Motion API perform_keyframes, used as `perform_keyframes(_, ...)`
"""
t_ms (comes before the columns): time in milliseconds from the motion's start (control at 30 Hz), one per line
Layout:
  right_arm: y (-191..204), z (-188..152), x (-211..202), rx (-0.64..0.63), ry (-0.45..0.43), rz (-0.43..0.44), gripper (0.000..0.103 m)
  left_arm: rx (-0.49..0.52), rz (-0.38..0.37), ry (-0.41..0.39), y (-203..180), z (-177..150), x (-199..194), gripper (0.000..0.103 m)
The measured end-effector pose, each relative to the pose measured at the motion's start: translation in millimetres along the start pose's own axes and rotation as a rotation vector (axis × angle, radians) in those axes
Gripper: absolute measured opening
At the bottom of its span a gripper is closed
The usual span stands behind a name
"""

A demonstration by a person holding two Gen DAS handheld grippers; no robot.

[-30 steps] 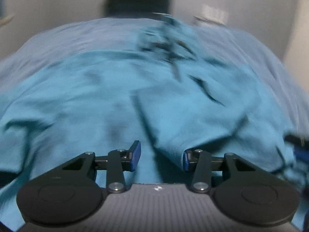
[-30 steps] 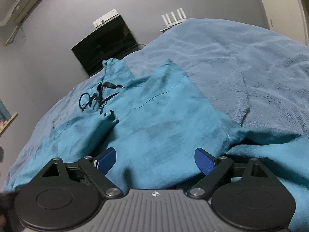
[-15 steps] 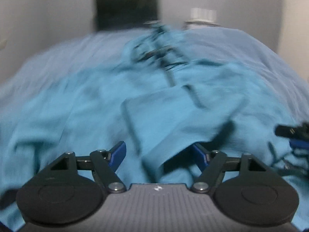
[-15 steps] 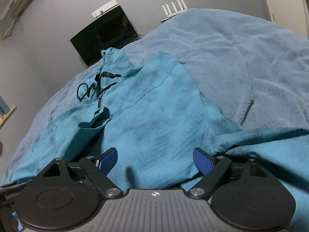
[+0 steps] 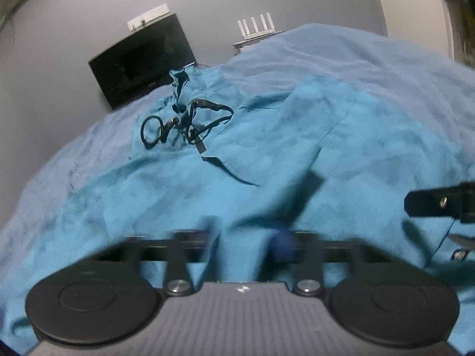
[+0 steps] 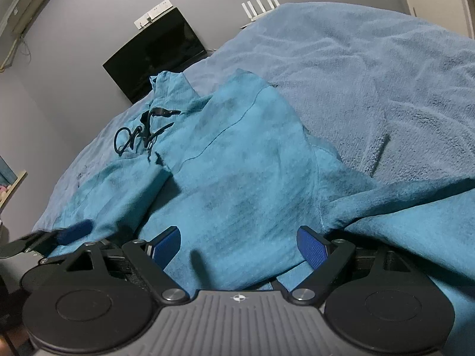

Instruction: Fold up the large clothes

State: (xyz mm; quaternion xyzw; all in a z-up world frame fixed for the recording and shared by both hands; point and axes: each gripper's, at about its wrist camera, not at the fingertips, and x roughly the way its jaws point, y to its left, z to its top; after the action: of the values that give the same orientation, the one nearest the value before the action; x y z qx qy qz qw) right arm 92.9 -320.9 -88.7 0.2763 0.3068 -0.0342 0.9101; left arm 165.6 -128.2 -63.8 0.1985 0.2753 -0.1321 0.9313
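Observation:
A large teal garment point(image 5: 267, 148) lies spread and rumpled on the bed, its black drawstring point(image 5: 190, 121) tangled near the far end. My left gripper point(image 5: 246, 240) is blurred low over the near hem. Its jaws are closing, with a raised fold of the teal cloth between them. In the right wrist view the same garment point(image 6: 237, 163) fills the middle. My right gripper point(image 6: 237, 246) stands wide open at the hem, with cloth lying between its blue pads point(image 6: 311, 246) but not pinched. The left gripper point(image 6: 74, 231) shows at that view's left edge.
A grey-blue blanket point(image 6: 371, 74) covers the bed under and to the right of the garment. A dark screen point(image 6: 154, 56) and a white router point(image 6: 261, 3) stand against the grey wall beyond the bed's far end.
The left gripper rolled and slid along the hem toward the right gripper; its jaws widened, then drew in around a fold. The right gripper stayed put and open.

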Motion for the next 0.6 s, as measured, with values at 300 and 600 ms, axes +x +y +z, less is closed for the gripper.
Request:
perform_keyframes(300, -0.7, -0.4, 3.2, 0.001, 0.004, 0.004, 0.089, -0.477, 0.128, -0.067, 97.8, -23.3, -48.8, 0.015)
perform_keyframes(600, -1.3, -1.4, 2.8, -0.003, 0.002, 0.007, 0.09, -0.879, 0.331, 0.118, 176.5, -85.1, -86.3, 0.042)
